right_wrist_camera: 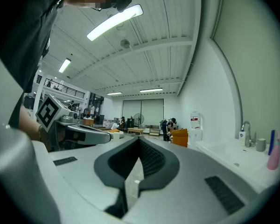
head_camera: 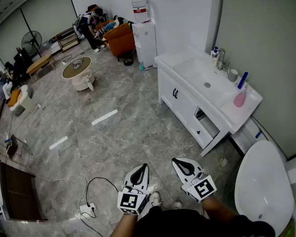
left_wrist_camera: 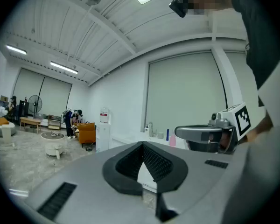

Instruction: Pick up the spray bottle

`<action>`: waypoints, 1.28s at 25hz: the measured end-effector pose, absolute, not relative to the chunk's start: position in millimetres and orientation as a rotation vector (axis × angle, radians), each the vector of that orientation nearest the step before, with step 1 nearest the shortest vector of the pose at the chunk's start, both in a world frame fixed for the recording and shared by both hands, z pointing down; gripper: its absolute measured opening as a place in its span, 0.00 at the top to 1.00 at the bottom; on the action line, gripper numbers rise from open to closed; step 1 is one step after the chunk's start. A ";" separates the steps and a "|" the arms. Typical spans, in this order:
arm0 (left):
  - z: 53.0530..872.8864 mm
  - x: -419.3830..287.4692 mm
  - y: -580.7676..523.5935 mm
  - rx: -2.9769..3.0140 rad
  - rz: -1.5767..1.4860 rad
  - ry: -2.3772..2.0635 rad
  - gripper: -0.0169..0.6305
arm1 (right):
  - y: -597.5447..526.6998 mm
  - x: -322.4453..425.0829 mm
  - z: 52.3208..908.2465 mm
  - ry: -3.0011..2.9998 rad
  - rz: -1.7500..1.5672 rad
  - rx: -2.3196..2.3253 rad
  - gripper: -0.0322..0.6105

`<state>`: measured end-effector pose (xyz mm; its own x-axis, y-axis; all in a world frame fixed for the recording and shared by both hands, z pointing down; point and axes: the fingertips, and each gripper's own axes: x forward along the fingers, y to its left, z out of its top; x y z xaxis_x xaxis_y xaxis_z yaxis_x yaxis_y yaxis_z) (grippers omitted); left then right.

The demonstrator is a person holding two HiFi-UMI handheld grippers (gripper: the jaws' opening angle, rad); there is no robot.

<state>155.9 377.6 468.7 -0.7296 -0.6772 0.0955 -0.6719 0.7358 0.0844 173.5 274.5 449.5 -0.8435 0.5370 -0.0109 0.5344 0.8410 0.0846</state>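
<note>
2 grippers show low in the head view. The left gripper [head_camera: 141,173] and the right gripper [head_camera: 184,166] each have their jaws pressed together with nothing between them. 1 spray bottle [head_camera: 240,97], pink with a blue top, stands upright with its long axis vertical. It is at the right end of 1 white vanity counter [head_camera: 187,65], close to the front corner and well apart from both grippers. Its nozzle direction is too small to tell. 1 cup [head_camera: 232,75] and 1 faucet [head_camera: 220,58] stand near the wall. The tiled floor [head_camera: 123,132] lies open between, and 1 toilet [head_camera: 264,186] crowds the vanity's right end.
</note>
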 end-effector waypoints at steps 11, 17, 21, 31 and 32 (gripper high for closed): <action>459.1 172.5 365.3 1.111 -0.055 -2.817 0.98 | 260.6 188.7 443.3 2.975 0.108 0.851 0.95; 455.3 172.1 363.3 1.126 -0.054 -2.829 0.98 | 254.9 187.7 441.2 2.968 0.089 0.818 0.95; 454.8 165.0 363.0 1.135 -0.051 -2.828 0.98 | 255.1 181.2 437.8 2.956 0.081 0.809 0.95; 451.9 144.0 369.3 1.161 -0.050 -2.821 0.98 | 263.5 161.6 437.2 2.975 0.129 0.779 0.78; 451.8 140.7 370.1 1.163 -0.050 -2.821 0.98 | 263.5 158.5 437.1 2.979 0.128 0.773 0.72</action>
